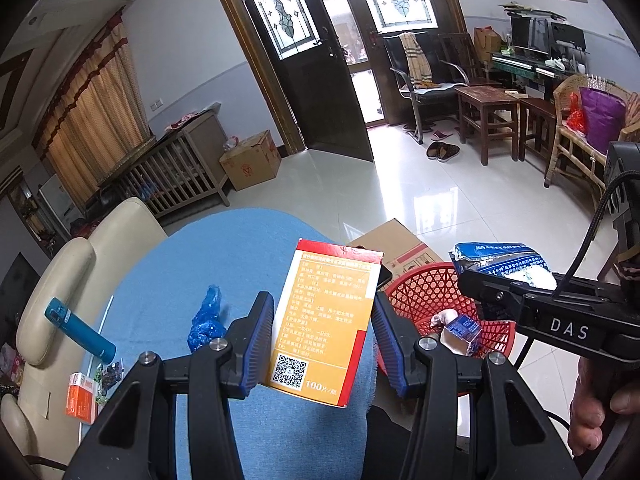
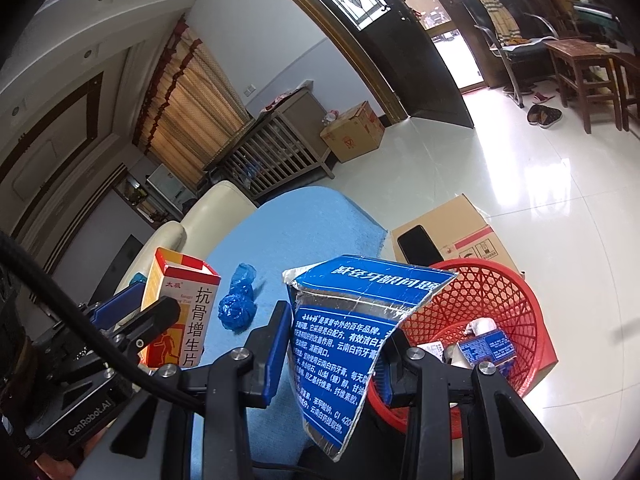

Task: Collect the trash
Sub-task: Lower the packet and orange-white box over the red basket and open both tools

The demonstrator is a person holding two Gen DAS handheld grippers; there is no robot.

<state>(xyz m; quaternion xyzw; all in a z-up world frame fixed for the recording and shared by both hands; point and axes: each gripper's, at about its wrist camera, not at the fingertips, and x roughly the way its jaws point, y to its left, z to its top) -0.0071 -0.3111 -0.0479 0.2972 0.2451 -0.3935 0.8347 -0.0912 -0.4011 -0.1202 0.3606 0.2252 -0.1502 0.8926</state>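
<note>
**Inspector:** Firstly, the items held. The left gripper (image 1: 324, 338) is clamped on an orange medicine box (image 1: 326, 320), upright with a slight tilt, red trim at its top edge, a QR code low on the facing panel. The right gripper (image 2: 336, 354) is clamped on a torn blue toothpaste carton (image 2: 352, 340), flattened, silver lining showing along its ragged edges.

**Clerk:** Where do they sit relative to the bin?

**Inspector:** Both are held above the blue-covered table (image 1: 224, 264); the red mesh basket (image 2: 496, 304) stands just beside the table's edge, at the carton's right. It already contains a small blue box (image 2: 486, 346) and crumpled white paper (image 2: 482, 326).

**Clerk:** Surroundings?

**Inspector:** A crumpled blue plastic bag (image 1: 206, 322) lies on the table, left of the medicine box. A brown cardboard box (image 2: 452, 228) sits behind the basket, with a black phone (image 2: 418, 246) on top. A cream chair (image 1: 72, 280) adjoins the table; a teal lighter (image 1: 80, 330) rests on it.
</note>
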